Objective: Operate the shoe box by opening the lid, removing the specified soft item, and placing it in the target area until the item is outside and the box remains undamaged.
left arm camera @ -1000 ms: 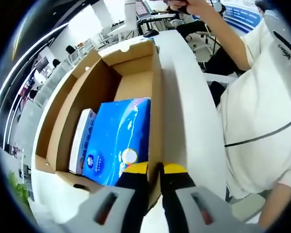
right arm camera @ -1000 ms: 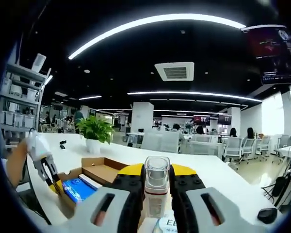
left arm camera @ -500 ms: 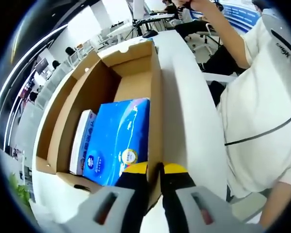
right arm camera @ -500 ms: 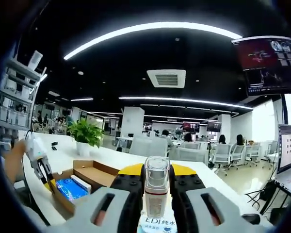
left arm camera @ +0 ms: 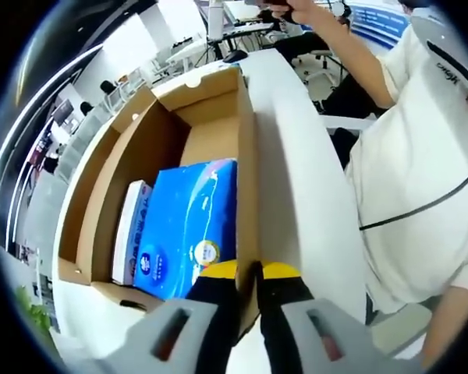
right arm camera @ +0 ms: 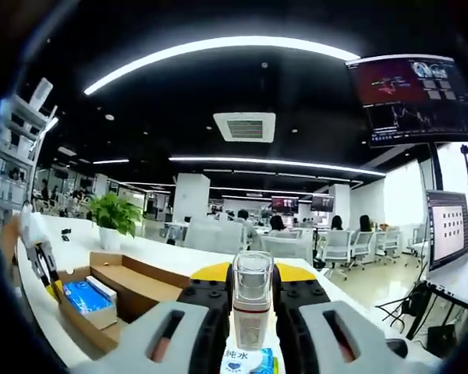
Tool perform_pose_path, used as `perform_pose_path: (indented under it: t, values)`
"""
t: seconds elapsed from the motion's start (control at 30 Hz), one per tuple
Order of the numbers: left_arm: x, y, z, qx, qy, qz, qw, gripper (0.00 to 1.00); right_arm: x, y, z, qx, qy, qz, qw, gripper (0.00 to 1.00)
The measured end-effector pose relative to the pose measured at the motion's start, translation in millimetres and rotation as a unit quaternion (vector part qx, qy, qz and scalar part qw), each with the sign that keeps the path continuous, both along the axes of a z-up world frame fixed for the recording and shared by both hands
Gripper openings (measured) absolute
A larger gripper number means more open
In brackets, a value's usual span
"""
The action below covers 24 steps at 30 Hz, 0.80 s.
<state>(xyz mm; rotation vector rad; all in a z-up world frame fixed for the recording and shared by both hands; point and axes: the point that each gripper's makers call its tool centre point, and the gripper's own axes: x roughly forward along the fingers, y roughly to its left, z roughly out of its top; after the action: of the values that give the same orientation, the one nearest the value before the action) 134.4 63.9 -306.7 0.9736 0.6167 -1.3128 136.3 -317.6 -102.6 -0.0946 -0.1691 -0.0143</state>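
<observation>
Logged: my left gripper [left arm camera: 248, 274] pinched the open shoe box [left arm camera: 160, 148] wall to steady it, blue soft pack [left arm camera: 189, 226] lay inside, my right gripper [right arm camera: 252, 282] clamped a clear bottle [right arm camera: 252, 308] aloft.

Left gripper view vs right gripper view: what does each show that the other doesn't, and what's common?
Left gripper view: the left gripper closed on the wall of the shoe box, and a person's white shirt.

Right gripper view: the right gripper clamped on a clear bottle, a potted plant, a ceiling monitor.

Shared: the open shoe box, the blue soft pack inside, the white table.
</observation>
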Motion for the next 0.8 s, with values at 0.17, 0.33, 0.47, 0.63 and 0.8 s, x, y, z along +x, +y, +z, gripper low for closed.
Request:
perform_pose_path:
  t: [0.17, 0.33, 0.47, 0.63, 0.8]
  values:
    - [0.3, 0.0, 0.0, 0.001, 0.0, 0.001, 1.0, 0.07, 5.5, -10.9, -4.8, 0.002, 0.003, -0.01, 0.9999, 0.18]
    - [0.4, 0.1, -0.1, 0.001, 0.0, 0.001, 1.0, 0.07, 14.0, -15.8, -11.3, -0.005, 0.011, -0.017, 0.9998, 0.18]
    - [0.4, 0.0, 0.0, 0.001, 0.0, -0.001, 1.0, 0.07, 21.4, -19.0, -20.5, -0.012, 0.025, -0.021, 0.9994, 0.18]
    - [-0.1, 0.0, -0.3, 0.002, 0.002, -0.006, 1.0, 0.06, 33.6, -27.0, -33.8, -0.016, 0.045, -0.017, 0.9987, 0.18]
    - [0.4, -0.1, -0.3, 0.002, 0.001, -0.004, 1.0, 0.06, 36.1, -35.2, -41.4, -0.021, 0.063, -0.022, 0.9975, 0.18]
